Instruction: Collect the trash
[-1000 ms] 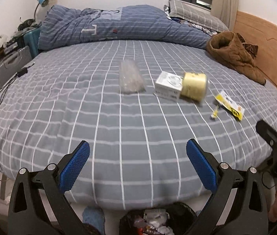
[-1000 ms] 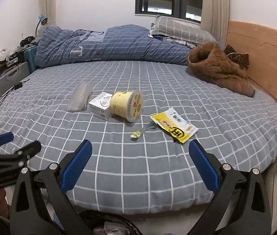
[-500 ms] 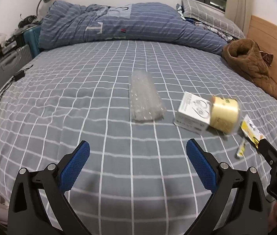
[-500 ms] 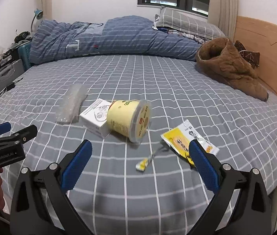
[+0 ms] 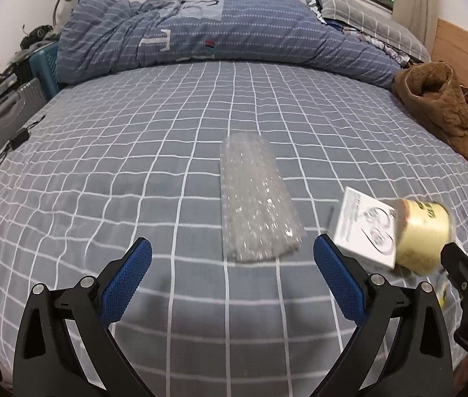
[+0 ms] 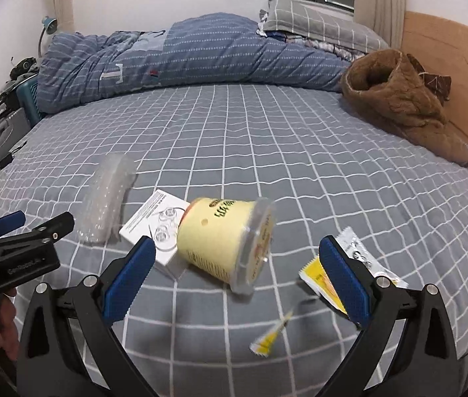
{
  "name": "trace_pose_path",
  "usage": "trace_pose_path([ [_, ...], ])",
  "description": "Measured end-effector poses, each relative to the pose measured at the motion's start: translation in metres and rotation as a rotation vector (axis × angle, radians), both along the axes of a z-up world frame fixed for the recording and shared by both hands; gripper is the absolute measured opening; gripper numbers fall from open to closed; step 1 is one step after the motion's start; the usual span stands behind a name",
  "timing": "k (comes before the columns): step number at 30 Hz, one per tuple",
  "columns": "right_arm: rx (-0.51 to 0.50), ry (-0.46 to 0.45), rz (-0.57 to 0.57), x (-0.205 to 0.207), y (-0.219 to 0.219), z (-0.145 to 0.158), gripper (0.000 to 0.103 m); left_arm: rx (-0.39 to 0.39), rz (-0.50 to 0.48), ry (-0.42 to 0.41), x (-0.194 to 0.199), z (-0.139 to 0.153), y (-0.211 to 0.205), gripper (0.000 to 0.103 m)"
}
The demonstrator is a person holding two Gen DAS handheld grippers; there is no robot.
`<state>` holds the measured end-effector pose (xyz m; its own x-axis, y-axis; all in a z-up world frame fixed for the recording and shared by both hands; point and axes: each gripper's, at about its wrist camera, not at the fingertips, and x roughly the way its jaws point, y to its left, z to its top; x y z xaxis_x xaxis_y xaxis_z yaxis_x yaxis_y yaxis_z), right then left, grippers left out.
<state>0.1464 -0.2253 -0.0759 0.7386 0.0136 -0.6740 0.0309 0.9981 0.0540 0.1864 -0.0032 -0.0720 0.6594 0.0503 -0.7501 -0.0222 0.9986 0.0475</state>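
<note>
Left wrist view: your left gripper (image 5: 232, 269) hangs over the bed (image 5: 135, 172), jaws spread, nothing held; the bubble wrap (image 5: 255, 198) lies just ahead between its fingers. Your right finger partly covers the white box (image 5: 364, 228); the yellow cup (image 5: 424, 235) is blurred. Right wrist view: your right gripper (image 6: 234, 276) is released too, framing the cup (image 6: 227, 238), which lies on its side touching the box (image 6: 154, 221). Its right finger hides part of the yellow sachet (image 6: 316, 276); the small wrapper (image 6: 268, 337) is too blurred to identify.

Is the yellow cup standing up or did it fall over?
Fallen over. The yellow cup lies on its side on the bed, clear lid facing sideways, leaning against the white box.
</note>
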Motion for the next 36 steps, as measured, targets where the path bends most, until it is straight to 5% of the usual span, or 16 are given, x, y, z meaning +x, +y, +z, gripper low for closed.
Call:
trace_pose_path([
  [15,0.073,0.078,-0.058,0.049,0.006,-0.028,0.095,0.003,0.023,0.061,0.065,-0.027,0.002,0.090],
  [19,0.092,0.098,-0.062,0.051,0.004,-0.034,0.083,-0.004,0.013,0.081,0.073,-0.036,-0.003,0.086],
  [22,0.103,0.104,-0.053,0.051,0.002,-0.037,0.075,-0.035,-0.005,0.106,0.077,-0.042,-0.005,0.074],
  [26,0.109,0.098,-0.044,0.049,0.001,-0.036,0.074,-0.096,-0.045,0.138,0.079,-0.047,-0.008,0.041],
  [36,0.105,0.077,-0.030,0.044,0.000,-0.031,0.074,-0.050,-0.068,0.107,0.070,-0.038,-0.017,0.019],
])
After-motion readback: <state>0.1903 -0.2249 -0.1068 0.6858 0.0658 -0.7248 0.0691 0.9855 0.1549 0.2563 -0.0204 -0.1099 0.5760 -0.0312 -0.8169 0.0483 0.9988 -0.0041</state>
